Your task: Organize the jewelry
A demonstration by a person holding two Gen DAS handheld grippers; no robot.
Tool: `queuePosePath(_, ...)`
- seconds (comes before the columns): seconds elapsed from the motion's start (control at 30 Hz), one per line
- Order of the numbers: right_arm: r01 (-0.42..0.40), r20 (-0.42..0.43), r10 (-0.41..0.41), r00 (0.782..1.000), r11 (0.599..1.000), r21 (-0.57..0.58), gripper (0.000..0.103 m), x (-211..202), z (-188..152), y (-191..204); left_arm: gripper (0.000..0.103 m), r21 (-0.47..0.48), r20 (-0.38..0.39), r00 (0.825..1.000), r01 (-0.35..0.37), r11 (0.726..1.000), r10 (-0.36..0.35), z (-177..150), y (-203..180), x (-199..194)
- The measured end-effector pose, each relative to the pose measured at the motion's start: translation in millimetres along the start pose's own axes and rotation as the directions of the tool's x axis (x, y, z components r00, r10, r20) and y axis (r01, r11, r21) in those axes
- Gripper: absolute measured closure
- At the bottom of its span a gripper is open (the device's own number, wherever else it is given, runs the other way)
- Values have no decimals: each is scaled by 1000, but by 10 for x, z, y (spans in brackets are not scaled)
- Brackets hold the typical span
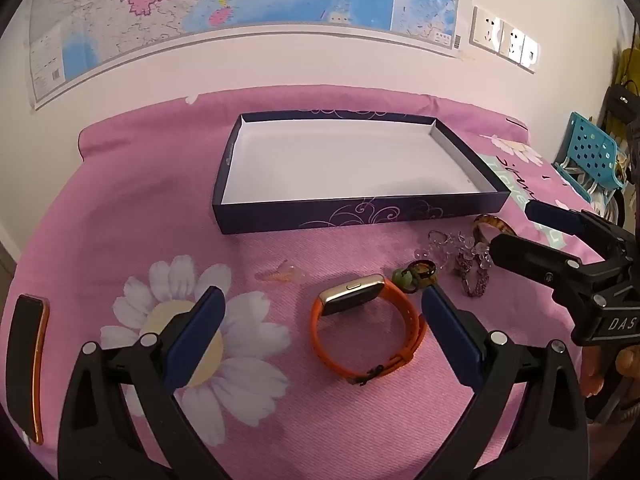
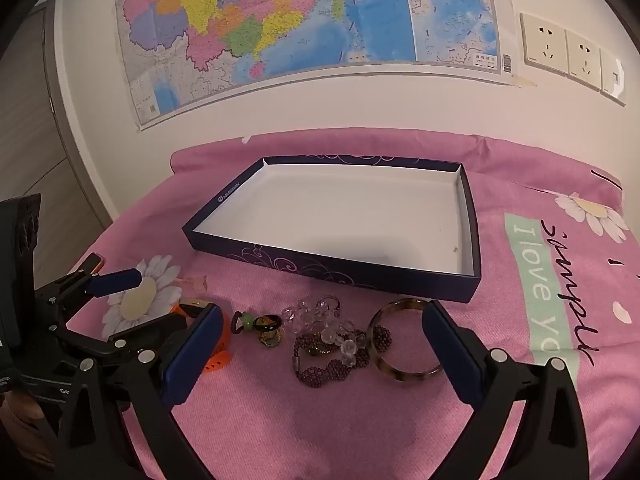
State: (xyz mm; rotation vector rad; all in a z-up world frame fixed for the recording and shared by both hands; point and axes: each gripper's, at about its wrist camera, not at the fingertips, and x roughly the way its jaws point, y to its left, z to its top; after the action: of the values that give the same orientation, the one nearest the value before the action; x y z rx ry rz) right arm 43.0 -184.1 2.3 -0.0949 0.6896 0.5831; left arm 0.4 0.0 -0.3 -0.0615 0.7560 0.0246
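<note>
Right wrist view: both grippers, left (image 1: 322, 312) and right (image 2: 322, 330), stand wide apart, holding nothing. Cloth (image 2: 520, 360) reads "I love", "simply". Box (image 2: 320, 270) lies mid-cloth; jewelry (image 2: 332, 344) and watch (image 1: 366, 328) near its front wall.

An orange-strapped smartwatch (image 1: 366, 322) stood on its edge on the pink bedspread, gold case up. Right of it lay a dark ring (image 2: 267, 323), a clear bead cluster (image 2: 320, 316), a purple beaded bracelet (image 2: 328, 368) and a tortoiseshell bangle (image 2: 404, 374). Behind them sat the shallow navy box (image 2: 320, 268), white inside.
</note>
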Motion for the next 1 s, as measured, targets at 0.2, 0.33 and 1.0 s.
queuePosePath(0.2, -3, 0, 3, 1000, 1000, 1, 7, 2, 8, -8, 8, 4, -10, 1000, 3, 1000, -3, 1, -4, 6)
queuePosePath(0.33, -5, -2, 5, 1000, 1000, 2, 7, 11, 8, -14, 9, 7, -15, 1000, 5, 1000, -4, -38, -56, 35)
queuePosePath(1.0, -8, -5, 8, 1000, 1000, 2, 7, -2, 17, -52, 17, 17, -32, 999, 29, 999, -29, -85, -119, 43)
